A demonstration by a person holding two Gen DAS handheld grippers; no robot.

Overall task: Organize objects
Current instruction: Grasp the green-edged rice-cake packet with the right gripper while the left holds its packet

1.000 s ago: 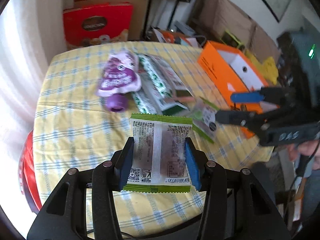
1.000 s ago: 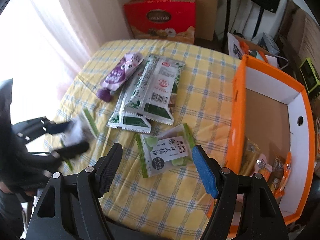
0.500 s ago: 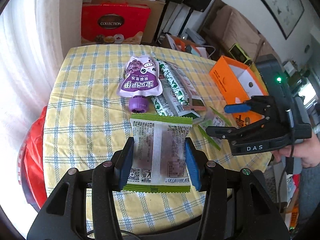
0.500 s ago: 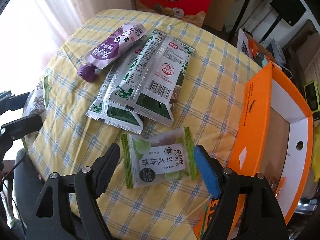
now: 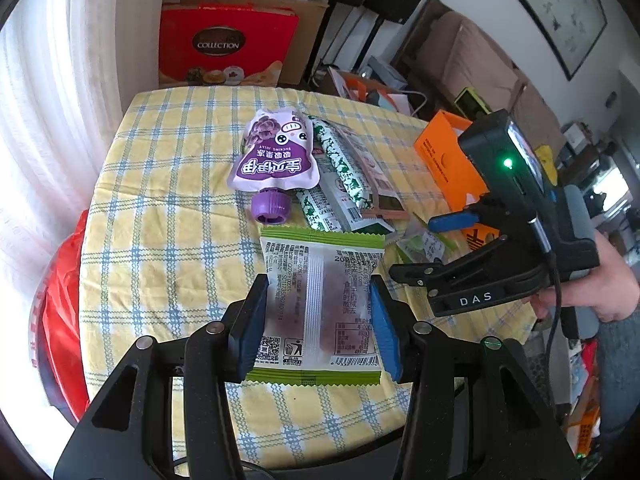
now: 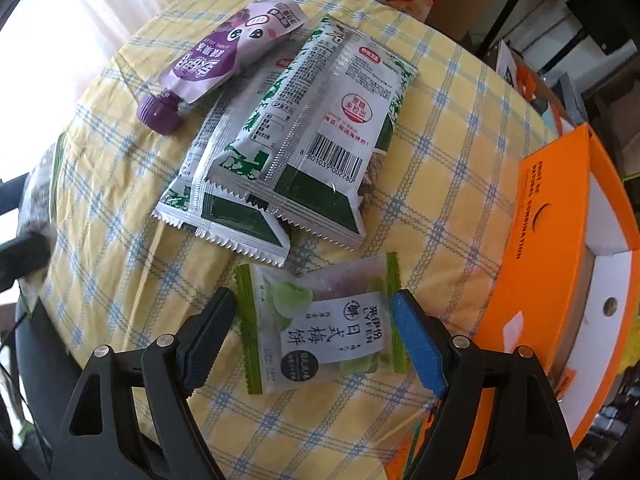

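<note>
My left gripper (image 5: 318, 308) is shut on a clear snack packet with green ends (image 5: 320, 276), held above the yellow checked tablecloth (image 5: 168, 208). My right gripper (image 6: 312, 308) points down at the table, open, with a small green plum-cake packet (image 6: 320, 328) lying flat between its fingers; both pads stand just beside the packet's edges. In the left wrist view, the right gripper (image 5: 416, 246) hovers over that same packet (image 5: 424, 244), with a hand on its handle. An orange box (image 6: 560, 264) with a white inside stands to the right.
A purple jelly pouch (image 6: 236, 52) with a screw cap and two overlapping green-and-white packets (image 6: 304, 140) lie mid-table. The orange box (image 5: 448, 160) sits at the table's right edge. A red gift bag (image 5: 228, 44) and cartons stand behind the table.
The right gripper has come down closer over the small green packet and its jaws have widened a little. The left gripper keeps its hold on the packet, with a slight roll.
</note>
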